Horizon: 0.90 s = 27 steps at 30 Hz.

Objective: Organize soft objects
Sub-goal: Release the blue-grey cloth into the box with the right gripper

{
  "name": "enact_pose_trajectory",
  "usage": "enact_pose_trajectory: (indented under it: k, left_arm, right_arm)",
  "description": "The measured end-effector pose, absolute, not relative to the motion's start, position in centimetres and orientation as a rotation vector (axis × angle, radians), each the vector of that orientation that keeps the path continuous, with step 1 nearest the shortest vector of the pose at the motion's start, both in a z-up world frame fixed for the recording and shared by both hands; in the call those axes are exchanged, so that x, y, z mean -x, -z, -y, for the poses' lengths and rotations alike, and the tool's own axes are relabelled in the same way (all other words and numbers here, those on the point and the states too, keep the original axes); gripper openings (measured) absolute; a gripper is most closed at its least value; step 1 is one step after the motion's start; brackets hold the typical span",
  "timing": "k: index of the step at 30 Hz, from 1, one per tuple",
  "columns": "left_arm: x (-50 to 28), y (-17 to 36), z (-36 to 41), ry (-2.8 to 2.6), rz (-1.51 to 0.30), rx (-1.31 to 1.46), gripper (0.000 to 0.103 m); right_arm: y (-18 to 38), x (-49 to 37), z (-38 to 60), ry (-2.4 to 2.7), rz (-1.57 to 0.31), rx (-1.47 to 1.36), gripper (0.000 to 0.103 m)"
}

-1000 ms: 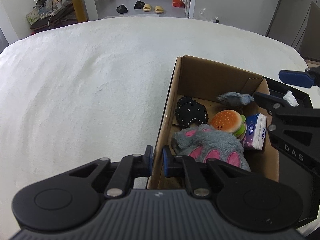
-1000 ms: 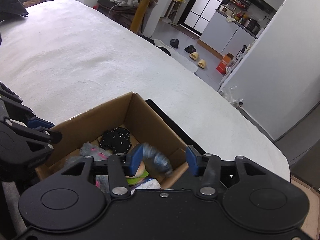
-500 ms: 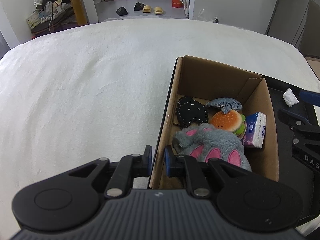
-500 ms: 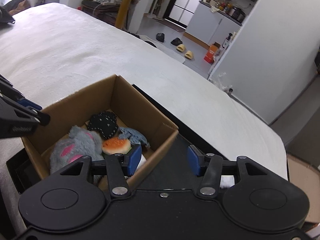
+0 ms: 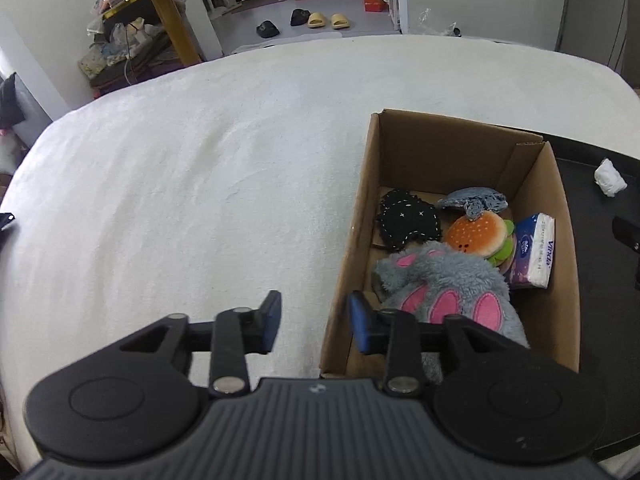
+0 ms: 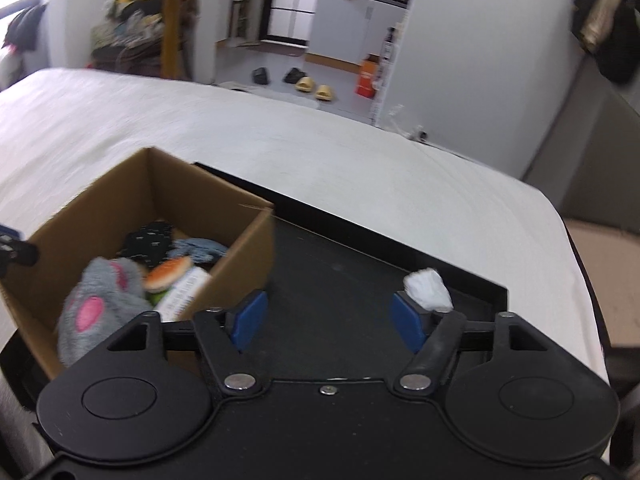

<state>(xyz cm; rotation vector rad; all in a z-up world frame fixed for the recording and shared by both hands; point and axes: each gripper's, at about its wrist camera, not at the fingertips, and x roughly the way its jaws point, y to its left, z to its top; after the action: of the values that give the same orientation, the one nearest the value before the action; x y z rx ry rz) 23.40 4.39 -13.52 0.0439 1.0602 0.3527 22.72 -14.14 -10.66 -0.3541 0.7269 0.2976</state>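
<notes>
A cardboard box stands on the white bed. In it lie a grey and pink plush, a black stitched pouch, a burger plush, a grey-blue cloth and a tissue pack. My left gripper is open, its fingers astride the box's near left wall. My right gripper is open and empty above the black tray. A white crumpled wad lies on the tray by the right finger.
The white bed cover spreads left of the box. Beyond the bed are a yellow table with clutter, slippers on the floor and an orange carton.
The left gripper has opened from shut on the box wall. The right gripper let the grey-blue cloth fall into the box, then swung right over the black tray toward the white wad.
</notes>
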Motion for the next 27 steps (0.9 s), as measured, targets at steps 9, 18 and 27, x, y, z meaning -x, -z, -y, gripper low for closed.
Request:
enact_pose_trajectory:
  k: [9,18,27]
  left_arm:
    - [-24.1,14.0,-3.0,-0.394,-1.088,-0.142,0.050]
    - [-24.6,14.3,-1.6,-0.432,-1.099,-0.223,0.051]
    - [-25.2,14.6,-0.1,-0.477,-1.106,-0.303,0.051]
  right_arm:
    - [12.7,-23.3,17.5,-0.272,-0.756,0.278,0.083]
    - [14.4,-24.4,20.4,-0.256,-0.782,0.181,0.084]
    - [16.0,-25.9,21.9,-0.252,-0.799,0.121,0.084]
